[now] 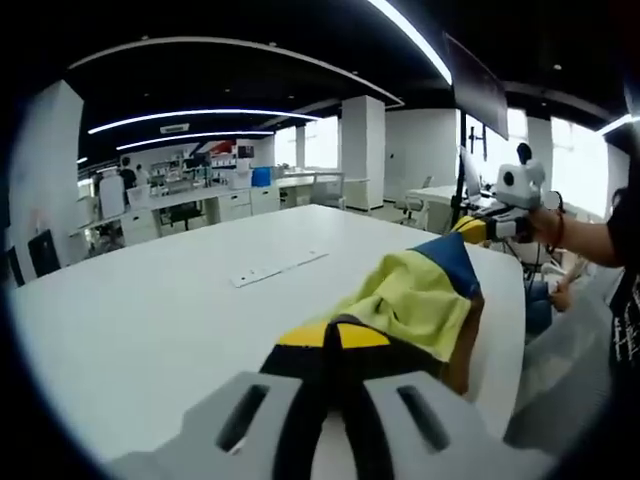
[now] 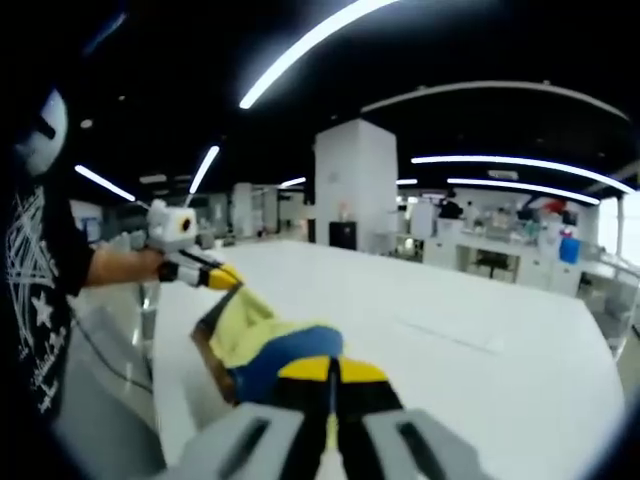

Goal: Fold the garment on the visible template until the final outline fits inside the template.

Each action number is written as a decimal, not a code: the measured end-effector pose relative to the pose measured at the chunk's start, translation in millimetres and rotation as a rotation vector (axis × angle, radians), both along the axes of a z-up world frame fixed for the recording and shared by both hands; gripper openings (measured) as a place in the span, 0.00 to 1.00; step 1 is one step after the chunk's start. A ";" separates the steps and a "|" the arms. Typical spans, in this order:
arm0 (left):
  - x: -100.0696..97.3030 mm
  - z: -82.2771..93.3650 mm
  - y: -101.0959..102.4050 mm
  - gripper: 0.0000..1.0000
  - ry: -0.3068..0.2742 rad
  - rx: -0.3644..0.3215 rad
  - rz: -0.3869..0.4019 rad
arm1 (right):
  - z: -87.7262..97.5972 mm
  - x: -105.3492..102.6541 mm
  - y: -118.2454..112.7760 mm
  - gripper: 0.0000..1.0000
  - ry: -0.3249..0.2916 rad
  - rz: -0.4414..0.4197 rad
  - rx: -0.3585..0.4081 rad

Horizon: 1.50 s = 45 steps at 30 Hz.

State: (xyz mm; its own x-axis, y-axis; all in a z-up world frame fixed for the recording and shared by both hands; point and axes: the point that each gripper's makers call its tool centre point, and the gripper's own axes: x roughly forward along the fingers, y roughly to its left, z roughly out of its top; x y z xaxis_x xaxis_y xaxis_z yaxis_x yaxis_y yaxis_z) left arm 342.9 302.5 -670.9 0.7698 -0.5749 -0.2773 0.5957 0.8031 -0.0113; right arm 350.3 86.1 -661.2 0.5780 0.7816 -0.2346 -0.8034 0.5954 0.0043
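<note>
A large open room with a dark ceiling (image 1: 300, 30) crossed by long curved light strips (image 1: 200, 115). A wide white table (image 1: 150, 310) runs through the foreground. White square pillars (image 1: 362, 150) stand behind it, one with a dark panel at its base (image 2: 342, 235). Bright windows (image 1: 575, 165) line the far wall. White benches with clutter (image 1: 190, 195) sit at the back, and a black monitor (image 1: 478, 85) hangs above a desk. The floor (image 2: 110, 330) is grey.
</note>
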 end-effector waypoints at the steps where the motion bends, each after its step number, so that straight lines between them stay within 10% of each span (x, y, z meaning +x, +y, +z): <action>1: 1.3 0.9 -3.4 0.00 -0.002 0.001 0.002 | 0.3 2.5 -0.2 0.00 -0.001 -0.002 0.000; 22: 75.3 -13.7 5.8 0.00 0.090 -0.061 0.089 | -12.3 82.7 -3.8 0.00 0.092 -0.057 0.037; 45: 154.2 -83.0 24.8 0.00 0.234 -0.124 0.256 | -92.4 178.7 -3.1 0.00 0.388 -0.246 0.109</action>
